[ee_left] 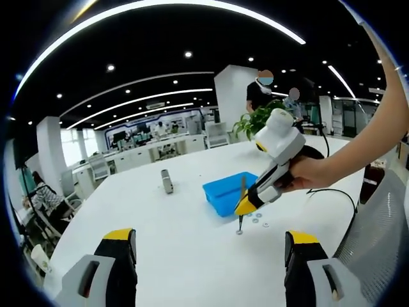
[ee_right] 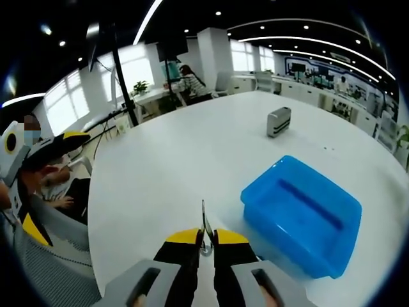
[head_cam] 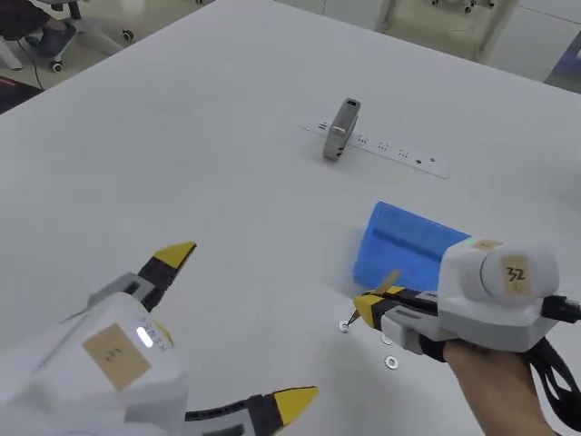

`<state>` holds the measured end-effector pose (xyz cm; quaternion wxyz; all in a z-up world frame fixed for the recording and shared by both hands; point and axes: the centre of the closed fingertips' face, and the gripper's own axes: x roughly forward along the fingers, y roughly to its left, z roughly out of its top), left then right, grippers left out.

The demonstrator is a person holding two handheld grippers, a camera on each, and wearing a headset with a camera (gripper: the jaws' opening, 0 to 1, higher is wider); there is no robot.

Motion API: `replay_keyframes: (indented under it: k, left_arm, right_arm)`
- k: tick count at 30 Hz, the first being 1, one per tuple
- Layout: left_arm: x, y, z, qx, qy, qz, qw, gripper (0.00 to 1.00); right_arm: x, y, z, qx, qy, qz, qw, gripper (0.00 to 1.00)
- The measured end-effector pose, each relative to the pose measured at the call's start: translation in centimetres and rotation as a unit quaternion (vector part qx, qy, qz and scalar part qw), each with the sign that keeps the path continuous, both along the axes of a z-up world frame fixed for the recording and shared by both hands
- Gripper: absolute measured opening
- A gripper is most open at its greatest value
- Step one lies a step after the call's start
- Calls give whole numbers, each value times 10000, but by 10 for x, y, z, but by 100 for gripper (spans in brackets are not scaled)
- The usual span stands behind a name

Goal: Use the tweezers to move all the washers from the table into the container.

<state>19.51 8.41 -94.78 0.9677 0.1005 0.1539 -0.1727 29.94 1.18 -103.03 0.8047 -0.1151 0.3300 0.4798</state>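
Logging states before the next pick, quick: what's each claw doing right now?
The left claw is open, holding nothing.
The right claw is shut on the tweezers, with their tips near a washer.

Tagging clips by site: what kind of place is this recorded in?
Probably an open-plan office: rows of desks and chairs in the background, recessed ceiling lights, a plant, and the work on a big white table.

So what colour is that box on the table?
Bright blue. The container shows best in the right gripper view.
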Motion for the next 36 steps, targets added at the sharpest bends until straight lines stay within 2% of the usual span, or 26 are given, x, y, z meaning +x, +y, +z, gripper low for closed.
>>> replay_keyframes:
  k: [3, 4, 10, 22, 36]
  left_arm:
    - [0, 0, -1, 2, 20, -3, 10000, 99]
    - [0, 1, -1, 7, 17, 0, 10000, 99]
    - [0, 3, -5, 35, 73, 15, 10000, 99]
    - [-1, 5, -9, 173, 136, 47, 9997, 99]
    - [0, 7, -10, 228, 141, 91, 9996, 99]
  right_arm:
    - [-1, 0, -5, -95, 4, 33, 9999, 4]
    - [-1, 0, -6, -129, -117, 70, 9998, 4]
    - [0, 0, -5, -101, -97, 33, 9999, 4]
    - [3, 1, -4, -145, -238, 4, 9996, 4]
    - [8, 0, -4, -155, -270, -46, 9995, 4]
